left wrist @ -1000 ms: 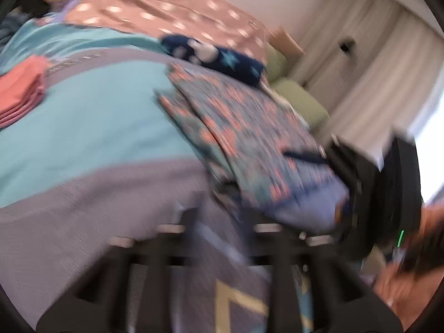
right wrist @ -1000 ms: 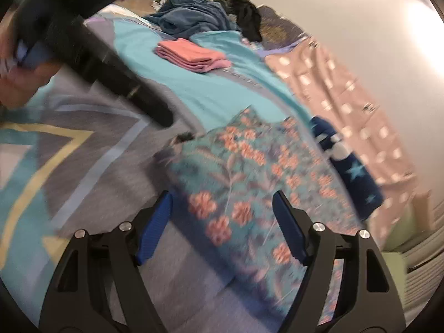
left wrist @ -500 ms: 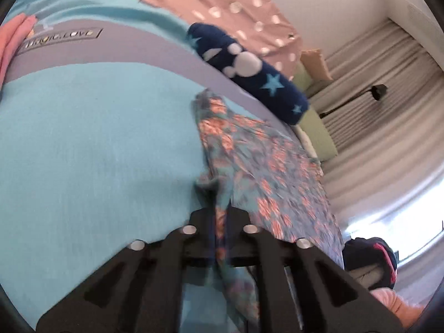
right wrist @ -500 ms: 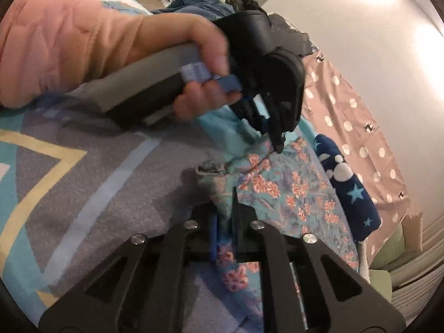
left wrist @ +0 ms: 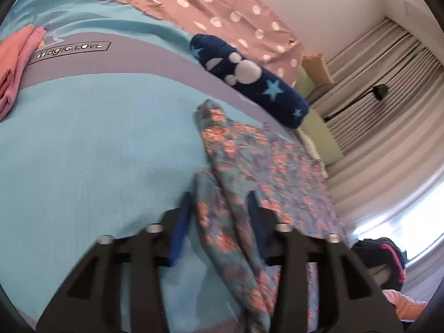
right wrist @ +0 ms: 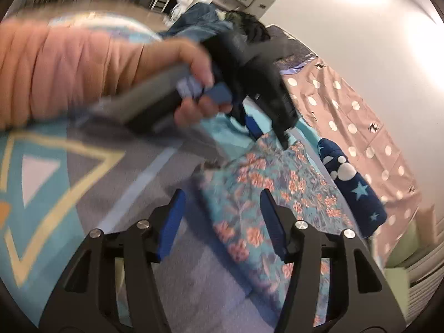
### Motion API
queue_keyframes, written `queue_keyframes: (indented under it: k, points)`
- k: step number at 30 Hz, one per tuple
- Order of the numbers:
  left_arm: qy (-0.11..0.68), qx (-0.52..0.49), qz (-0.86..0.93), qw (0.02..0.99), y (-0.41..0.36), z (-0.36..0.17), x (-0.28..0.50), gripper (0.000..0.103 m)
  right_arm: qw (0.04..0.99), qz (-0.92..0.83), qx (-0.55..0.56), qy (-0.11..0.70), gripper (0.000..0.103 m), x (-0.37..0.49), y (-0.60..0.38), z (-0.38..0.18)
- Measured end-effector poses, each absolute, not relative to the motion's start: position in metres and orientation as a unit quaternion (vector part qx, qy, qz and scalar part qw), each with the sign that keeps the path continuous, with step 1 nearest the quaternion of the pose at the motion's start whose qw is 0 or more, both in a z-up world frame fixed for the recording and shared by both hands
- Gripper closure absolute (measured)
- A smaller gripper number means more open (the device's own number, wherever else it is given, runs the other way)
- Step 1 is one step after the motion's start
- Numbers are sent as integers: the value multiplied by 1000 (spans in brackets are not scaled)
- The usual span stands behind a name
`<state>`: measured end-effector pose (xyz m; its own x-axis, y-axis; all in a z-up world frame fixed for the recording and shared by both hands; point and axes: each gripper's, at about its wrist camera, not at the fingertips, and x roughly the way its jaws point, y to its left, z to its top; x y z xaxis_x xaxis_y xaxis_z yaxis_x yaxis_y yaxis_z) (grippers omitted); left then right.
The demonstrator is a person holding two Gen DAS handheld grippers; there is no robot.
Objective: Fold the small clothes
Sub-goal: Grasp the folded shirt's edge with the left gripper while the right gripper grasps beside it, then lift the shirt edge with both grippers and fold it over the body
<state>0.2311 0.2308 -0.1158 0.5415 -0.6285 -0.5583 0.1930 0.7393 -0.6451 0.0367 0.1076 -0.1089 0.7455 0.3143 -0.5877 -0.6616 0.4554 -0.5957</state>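
- Teal-and-grey bedspread (left wrist: 91, 144) carries the floral garment (left wrist: 266, 172).
- Left gripper (left wrist: 219, 219): jaws opening, fabric fold lying loose between them.
- Right gripper (right wrist: 222, 219): jaws opening astride the garment's edge.

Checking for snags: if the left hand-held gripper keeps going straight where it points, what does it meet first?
Probably the floral garment, already lying between the opening left hand-held gripper; beyond it, likely the navy star-print roll.

floral garment (left wrist: 249, 166) | teal with orange flowers | lies folded flat on the bedspread | one edge bunched
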Motion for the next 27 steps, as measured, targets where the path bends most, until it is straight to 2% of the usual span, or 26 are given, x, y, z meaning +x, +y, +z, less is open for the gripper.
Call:
queue_keyframes:
  k: [5,6,7,8,10,16,27]
  points:
    - [424,-239,-249,837,213,-120,236,55,844,264,-419,209,48,61,127,-113]
    - [426,-247,-254,832,211,-120,239,60,846,258,-414,218,56,69,131,-114]
    - [428,-259,-257,827,211,-121,243,69,845,257,-409,228,77,74,134,-116]
    - [436,-268,-258,819,209,-123,247,84,844,258,-403,242,86,80,136,-117]
    - [445,-277,-255,813,205,-127,255,92,854,252,-388,239,93,80,133,-111]
    - [425,-270,-249,827,199,-105,250,94,898,274,-233,251,94,91,91,-66]
    - [434,-231,-225,841,143,-45,260,95,931,251,-115,240,95,98,10,-21]
